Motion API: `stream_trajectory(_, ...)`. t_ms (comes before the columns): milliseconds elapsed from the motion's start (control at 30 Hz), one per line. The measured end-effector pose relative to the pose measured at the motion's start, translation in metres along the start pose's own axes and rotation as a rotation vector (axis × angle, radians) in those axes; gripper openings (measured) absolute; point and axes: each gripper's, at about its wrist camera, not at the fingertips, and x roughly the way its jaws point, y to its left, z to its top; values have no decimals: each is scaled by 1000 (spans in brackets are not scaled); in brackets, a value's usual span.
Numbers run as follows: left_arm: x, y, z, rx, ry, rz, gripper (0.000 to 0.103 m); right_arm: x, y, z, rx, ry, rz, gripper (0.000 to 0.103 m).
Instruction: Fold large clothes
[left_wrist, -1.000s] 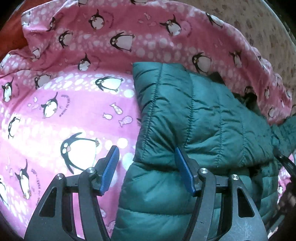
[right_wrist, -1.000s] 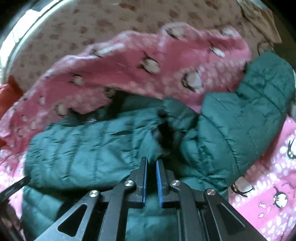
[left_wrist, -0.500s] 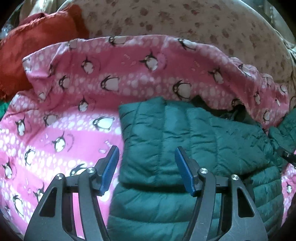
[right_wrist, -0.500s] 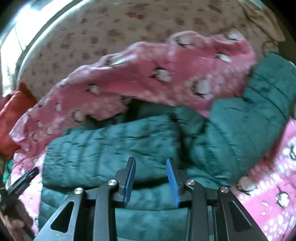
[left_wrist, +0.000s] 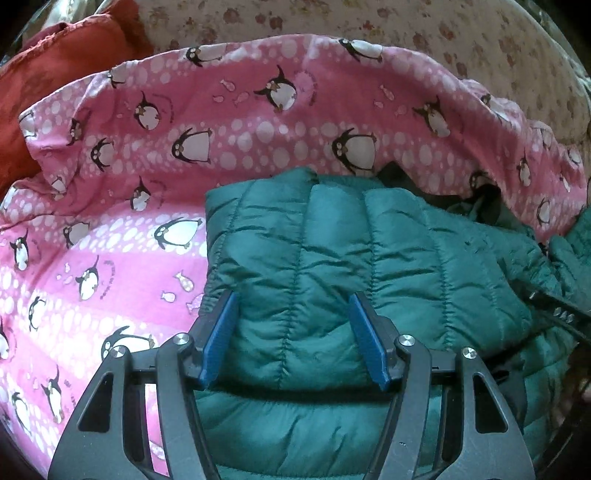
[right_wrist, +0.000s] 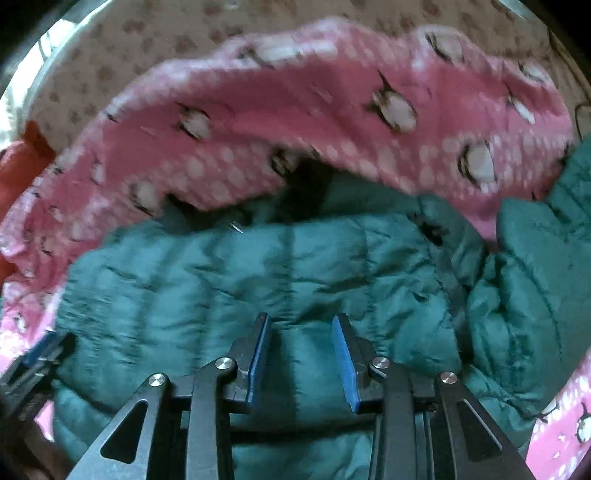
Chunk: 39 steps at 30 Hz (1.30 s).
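Teal quilted nylon fills the lower middle of both my wrist views: the puffer jacket (left_wrist: 369, 266) lies folded over itself on the pink penguin blanket (left_wrist: 155, 155), a doubled layer on top and a further layer under it toward me. My left gripper (left_wrist: 291, 332) hangs over the near left part of the folded layer, its blue pads spread wide with the padded cloth showing between them, and neither pad presses on it. My right gripper (right_wrist: 301, 350) sits over the jacket's middle; its jaws have just been opening and now stand partly apart, holding nothing, with the fabric lying below the gap. In that blurred view a sleeve (right_wrist: 535, 277) bulges off to the right onto the blanket. Beyond the blanket's raised edge runs a floral sheet (left_wrist: 461, 40), and an orange-red cloth (left_wrist: 66, 74) lies at the far left.
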Motion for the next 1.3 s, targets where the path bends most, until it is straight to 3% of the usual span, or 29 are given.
stream_trajectory(133, 2, 0, -1, 6, 1, -3, 63, 13, -11, -10, 33, 27, 19, 33)
stream_trajectory(300, 2, 1, -1, 6, 3, -1, 63, 0, -12, -11, 20, 51, 6, 33)
stream_trajectory(433, 3, 1, -3, 1, 5, -2, 63, -24, -15, -14, 44, -9, 48, 33)
stream_trajectory(533, 0, 1, -3, -2, 5, 0, 63, -30, -18, -21, 47, -32, 10, 34)
stream_trajectory(600, -3, 1, -4, -5, 5, 1, 63, -18, -24, -25, 62, 6, -24, 34)
stream_trajectory(667, -6, 1, -5, -5, -7, 5, 63, -8, -30, -28, 74, 41, -1, 34)
stream_trajectory(900, -24, 2, -9, -27, -21, -8, 63, -32, -34, -37, 87, -9, 36, 41)
stream_trajectory(1300, -46, -7, -12, -28, -78, -37, 63, -61, -27, -51, 49, -41, 43, 42)
